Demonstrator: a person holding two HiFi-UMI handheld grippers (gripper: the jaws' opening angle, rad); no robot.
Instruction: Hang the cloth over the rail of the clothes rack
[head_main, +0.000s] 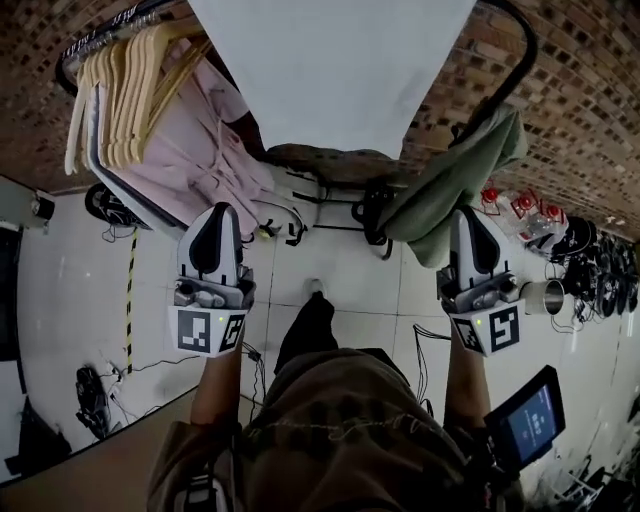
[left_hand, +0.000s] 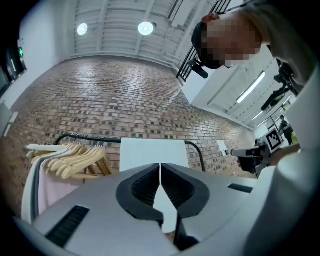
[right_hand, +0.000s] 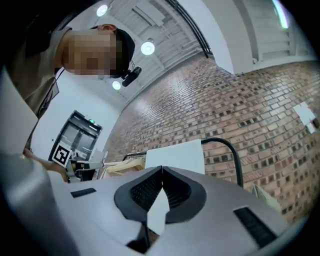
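Head view looks steeply down past the person's arms to a white tiled floor (head_main: 340, 270). At the top centre of the frame, the white cloth (head_main: 335, 70) hangs over the black rail (head_main: 522, 50) of the clothes rack, spread flat and narrowing toward its lower edge. In the upper left, a row of wooden hangers (head_main: 130, 85) sits on the same rail, with a pink garment (head_main: 205, 150) under them. To the right of the cloth, a green garment (head_main: 455, 180) is draped over the curved end of the rail. A brick wall (head_main: 590, 90) fills the upper right.

The left claw (head_main: 222, 210) is at lower left of the cloth and the right claw (head_main: 462, 212) at lower right. Both are below the cloth's lower edge and apart from it. A small lit screen (head_main: 530, 420) shows at the lower right.

In the left gripper view, the left claw (left_hand: 160, 167) has its jaws pressed together with nothing between them. The cloth (left_hand: 152, 150) shows beyond them on the rail (left_hand: 85, 137), above the middle of the frame.

In the right gripper view, the right claw (right_hand: 161, 172) is likewise closed tight and empty. The cloth (right_hand: 177, 155) hangs behind it, just left of the rail's bend (right_hand: 232, 150).
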